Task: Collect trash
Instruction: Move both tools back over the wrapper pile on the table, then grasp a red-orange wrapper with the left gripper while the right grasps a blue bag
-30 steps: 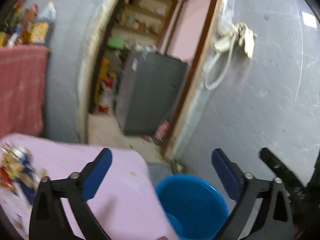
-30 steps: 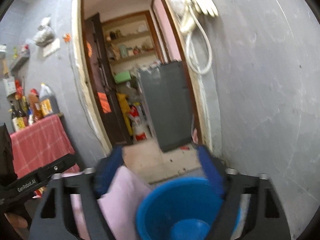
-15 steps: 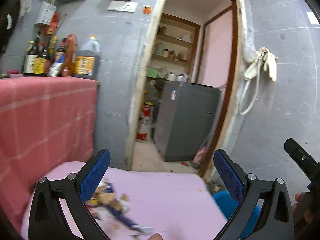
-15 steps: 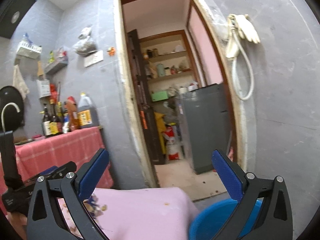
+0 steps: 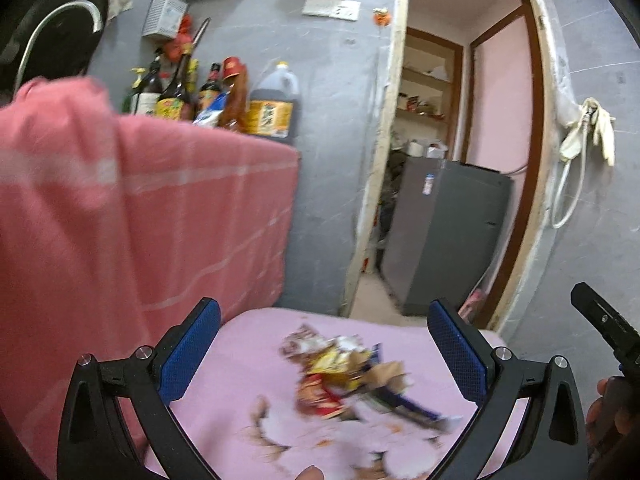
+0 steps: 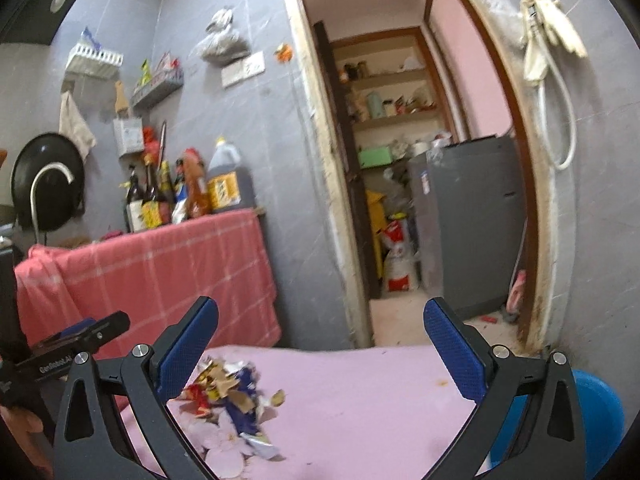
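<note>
Now both my grippers, left gripper (image 5: pixel 324 348) and right gripper (image 6: pixel 320 346), gape wide and empty, aimed at the trash (image 5: pixel 344 372) heaped on the pink worktop (image 6: pixel 360 392); blue bucket (image 6: pixel 600 404) waits beside it.

blue tub (image 6: pixel 596 412) half behind right fingers (image 6: pixel 456 356), trash (image 5: pixel 344 376) blurred

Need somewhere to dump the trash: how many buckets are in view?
1. The blue bucket sits low at the right, past the end of the pink table, partly behind the right gripper. Others could be out of frame.
</note>
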`<state>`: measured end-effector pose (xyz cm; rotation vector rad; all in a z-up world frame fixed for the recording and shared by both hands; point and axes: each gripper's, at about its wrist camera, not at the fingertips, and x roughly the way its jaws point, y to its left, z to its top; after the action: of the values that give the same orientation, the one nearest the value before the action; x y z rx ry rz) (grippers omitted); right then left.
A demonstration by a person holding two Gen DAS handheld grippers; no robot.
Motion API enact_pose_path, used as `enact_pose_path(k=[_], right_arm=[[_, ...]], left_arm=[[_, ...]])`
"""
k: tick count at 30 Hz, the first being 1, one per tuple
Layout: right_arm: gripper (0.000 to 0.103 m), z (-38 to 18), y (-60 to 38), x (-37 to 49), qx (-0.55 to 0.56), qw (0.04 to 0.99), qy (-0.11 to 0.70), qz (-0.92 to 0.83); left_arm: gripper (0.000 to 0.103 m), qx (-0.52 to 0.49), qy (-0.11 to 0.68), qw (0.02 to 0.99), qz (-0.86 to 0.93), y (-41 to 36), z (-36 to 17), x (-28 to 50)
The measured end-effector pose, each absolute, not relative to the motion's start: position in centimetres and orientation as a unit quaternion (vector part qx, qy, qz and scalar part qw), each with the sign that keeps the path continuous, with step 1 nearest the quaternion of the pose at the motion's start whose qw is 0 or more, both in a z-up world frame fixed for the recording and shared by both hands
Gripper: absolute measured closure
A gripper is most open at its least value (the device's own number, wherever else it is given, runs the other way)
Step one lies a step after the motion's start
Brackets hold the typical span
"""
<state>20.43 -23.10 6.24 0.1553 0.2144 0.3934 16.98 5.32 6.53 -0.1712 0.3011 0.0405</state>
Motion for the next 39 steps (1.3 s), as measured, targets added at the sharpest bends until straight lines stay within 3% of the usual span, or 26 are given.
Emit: enact_pose_path(k=[13, 20, 29, 32, 34, 39], right_arm=[[0.001, 0.7, -17.9, 23.4, 0.038, 0.933, 0.245, 0.261], [0.018, -1.0, -16.0, 24.0, 0.019, 0.909, 0.291, 0.297], [0.038, -2.7, -14.6, 25.0, 0.008, 0.884, 0.348, 0.313], [0.048, -3.2, -14.0, 25.3, -0.002, 0.878, 0.362, 0.314], [0.054, -3.4, -13.8, 25.3, -0.007, 0.876, 0.365, 0.316], [0.075, -3.5, -13.7, 24.7, -0.015, 0.873, 0.367, 0.322]], left_arm=[[0.002, -0.108, 0.261, 0.959, 0.008, 9.0, 0.9, 18.9], [0.004, -0.131, 0.294, 0.947, -0.025, 8.8, -0.4, 19.9], [0.047, -0.165, 0.352, 0.919, -0.071, 8.1, -1.7, 23.4], [0.065, -0.173, 0.369, 0.909, -0.082, 8.0, -1.9, 24.4], [0.082, -0.184, 0.377, 0.903, -0.092, 8.1, -1.9, 24.7], [0.085, -0.199, 0.375, 0.901, -0.092, 8.8, -1.4, 24.4]])
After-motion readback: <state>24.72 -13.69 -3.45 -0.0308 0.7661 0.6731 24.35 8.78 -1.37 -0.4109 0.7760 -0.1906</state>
